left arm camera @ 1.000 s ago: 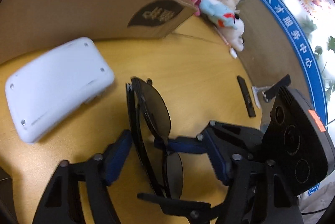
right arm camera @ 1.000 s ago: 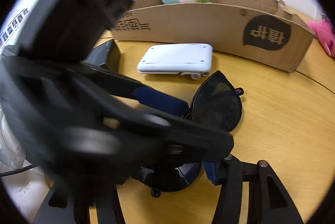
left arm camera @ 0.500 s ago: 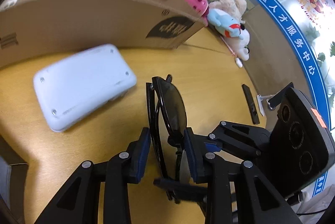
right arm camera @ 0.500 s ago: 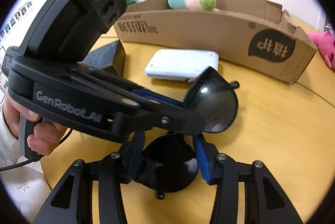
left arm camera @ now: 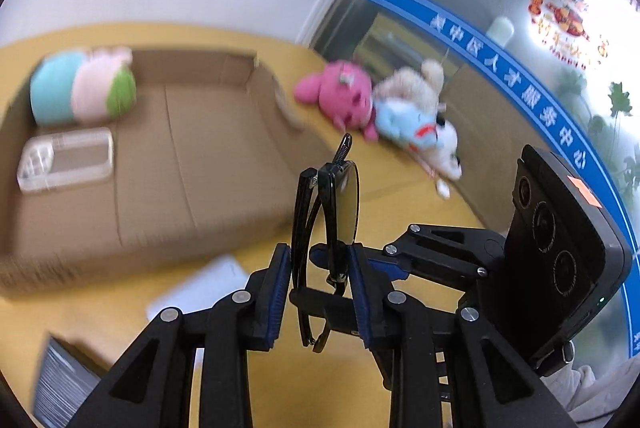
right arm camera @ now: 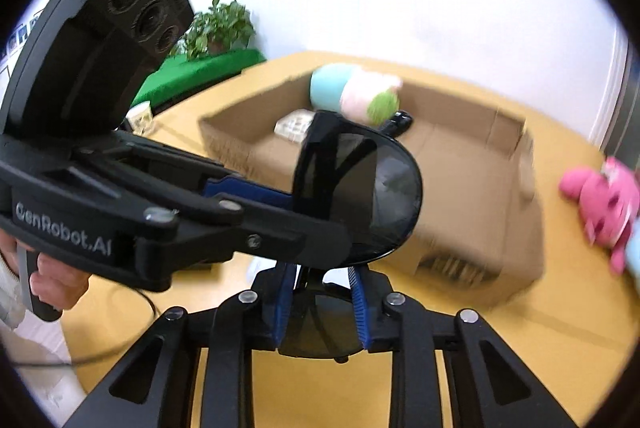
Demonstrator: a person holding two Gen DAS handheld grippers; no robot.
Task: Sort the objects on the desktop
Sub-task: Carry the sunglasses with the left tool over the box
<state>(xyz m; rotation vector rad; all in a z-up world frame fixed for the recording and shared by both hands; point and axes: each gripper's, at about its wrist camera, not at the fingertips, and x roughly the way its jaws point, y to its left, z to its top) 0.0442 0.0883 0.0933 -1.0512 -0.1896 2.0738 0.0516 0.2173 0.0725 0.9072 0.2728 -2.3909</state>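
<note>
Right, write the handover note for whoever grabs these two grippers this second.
Left gripper: clamped on the folded sunglasses, its jaws having just closed.
Right gripper: also just closed, clamped on the other lens.
The sunglasses are off the table, carried by both.
Cardboard box ahead already holds a striped plush and a clear case.
White device remains on the table; pink plush and blue plush lie beyond the box.
Left: put the sunglasses away, then sort the rest.

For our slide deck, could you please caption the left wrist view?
Both grippers, left and right, hold folded black sunglasses above the table, before an open cardboard box.
</note>
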